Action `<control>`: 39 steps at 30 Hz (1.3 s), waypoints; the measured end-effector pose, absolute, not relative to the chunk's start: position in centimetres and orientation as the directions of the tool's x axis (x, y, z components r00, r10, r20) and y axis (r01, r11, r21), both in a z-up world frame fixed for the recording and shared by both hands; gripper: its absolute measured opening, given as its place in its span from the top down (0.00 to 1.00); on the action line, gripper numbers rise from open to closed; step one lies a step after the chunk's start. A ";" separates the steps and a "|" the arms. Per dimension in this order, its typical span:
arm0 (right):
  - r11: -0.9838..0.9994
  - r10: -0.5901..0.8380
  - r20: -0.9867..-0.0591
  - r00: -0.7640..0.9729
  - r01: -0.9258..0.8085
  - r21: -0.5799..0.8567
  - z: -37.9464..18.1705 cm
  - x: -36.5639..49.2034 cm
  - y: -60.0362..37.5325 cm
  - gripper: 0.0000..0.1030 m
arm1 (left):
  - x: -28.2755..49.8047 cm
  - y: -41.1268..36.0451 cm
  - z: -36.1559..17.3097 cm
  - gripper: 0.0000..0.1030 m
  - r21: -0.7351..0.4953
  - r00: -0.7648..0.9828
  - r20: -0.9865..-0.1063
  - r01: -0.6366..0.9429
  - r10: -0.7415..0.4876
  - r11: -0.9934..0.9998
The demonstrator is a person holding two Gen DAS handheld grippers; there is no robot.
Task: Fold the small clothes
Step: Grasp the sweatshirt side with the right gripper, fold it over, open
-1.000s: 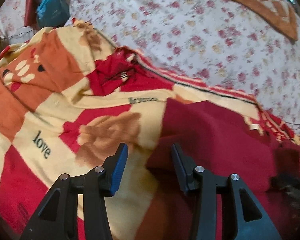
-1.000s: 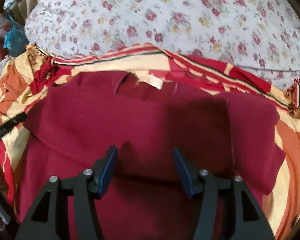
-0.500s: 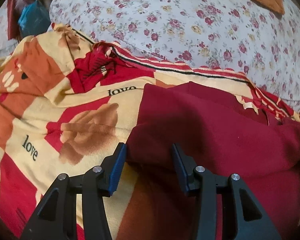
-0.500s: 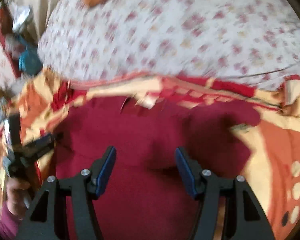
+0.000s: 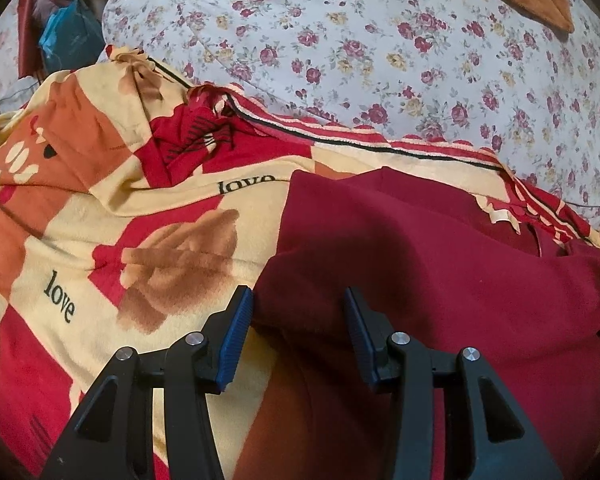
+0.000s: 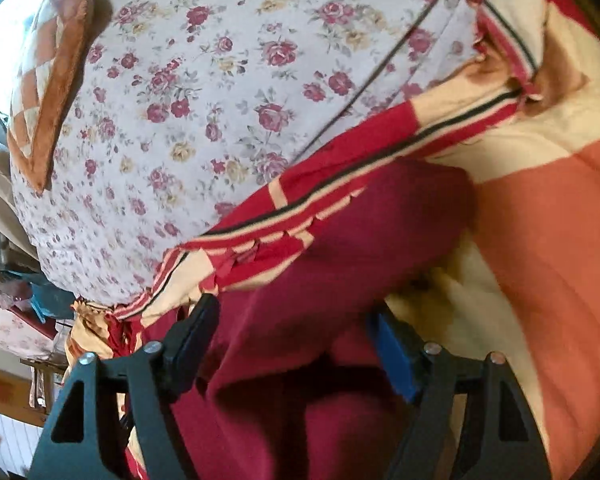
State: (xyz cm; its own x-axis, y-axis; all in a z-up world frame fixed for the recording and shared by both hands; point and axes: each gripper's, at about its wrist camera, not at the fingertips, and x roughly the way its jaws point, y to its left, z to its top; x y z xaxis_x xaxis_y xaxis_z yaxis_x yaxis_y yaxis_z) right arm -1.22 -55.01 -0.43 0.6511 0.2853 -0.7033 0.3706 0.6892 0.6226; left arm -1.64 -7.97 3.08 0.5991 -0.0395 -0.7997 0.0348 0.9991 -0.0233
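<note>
The left tongs (image 5: pixel 298 312) stand part open over the near left edge of the garment (image 5: pixel 440 272), pads on either side of a fold; I can't tell whether they pinch it. The right tongs (image 6: pixel 296 332) are tilted over, jaws apart and just narrowing, with a raised ridge of the same cloth between them, not clearly pressed. The garment is plain dark red, soft and thick, rumpled in broad folds, a pale label (image 5: pixel 500 216) at its far edge. It lies on a red, cream and orange blanket (image 5: pixel 100 220) printed "love", with a floral sheet (image 5: pixel 380 60) beyond on the bed
</note>
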 end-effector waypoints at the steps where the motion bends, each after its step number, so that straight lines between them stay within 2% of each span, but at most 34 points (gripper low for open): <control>1: 0.694 0.278 -0.711 0.646 0.376 0.613 -0.8 -0.9 -55.2 0.60 | -1.6 -7.9 3.1 0.75 -0.024 0.599 -0.800 0.035 -0.040 0.999; 3: 0.712 0.245 -0.730 0.638 0.393 0.582 -1.1 -0.3 -55.6 0.89 | -1.6 -7.8 3.1 0.75 -0.030 0.599 -0.800 0.034 -0.044 0.999; 7: 0.727 0.179 -0.676 0.714 0.367 0.580 2.1 -1.9 -57.0 0.92 | -1.5 -7.7 3.2 0.75 -0.043 0.597 -0.801 0.030 -0.052 0.999; 11: 0.807 0.029 -0.612 0.790 0.343 0.481 9.1 -5.0 -58.4 0.93 | -1.7 -7.7 3.6 0.75 -0.053 0.599 -0.799 0.027 -0.059 0.998; 13: 0.822 0.004 -0.575 0.818 0.325 0.468 11.9 -5.9 -58.8 0.93 | -1.8 -7.6 3.8 0.75 -0.063 0.602 -0.796 0.024 -0.065 0.998; 17: 0.858 0.039 -0.503 0.864 0.228 0.459 17.2 -7.4 -57.4 0.93 | -2.0 -7.3 4.2 0.75 -0.080 0.607 -0.791 0.014 -0.072 0.997; 22: 0.909 0.174 -0.490 0.854 0.051 0.413 19.8 -6.9 -52.5 0.93 | -2.2 -6.6 4.6 0.75 -0.103 0.619 -0.781 0.000 -0.081 0.995; 27: 0.884 0.435 -0.523 0.733 -0.238 0.402 19.6 -4.8 -44.4 0.93 | -2.4 -5.6 5.2 0.75 -0.134 0.640 -0.764 -0.025 -0.087 0.991; 32: 0.786 0.618 -0.560 0.552 -0.460 0.413 17.0 -3.2 -36.6 0.93 | -2.3 -4.7 5.5 0.75 -0.162 0.648 -0.756 -0.047 -0.093 0.986; 36: 0.737 0.650 -0.640 0.410 -0.546 0.399 13.1 -1.8 -32.4 0.93 | -2.1 -4.2 5.4 0.75 -0.181 0.648 -0.755 -0.062 -0.098 0.981; 39: 0.838 0.485 -0.788 0.380 -0.460 0.294 8.2 0.2 -30.9 0.92 | -1.7 -4.0 5.1 0.75 -0.189 0.639 -0.763 -0.069 -0.102 0.980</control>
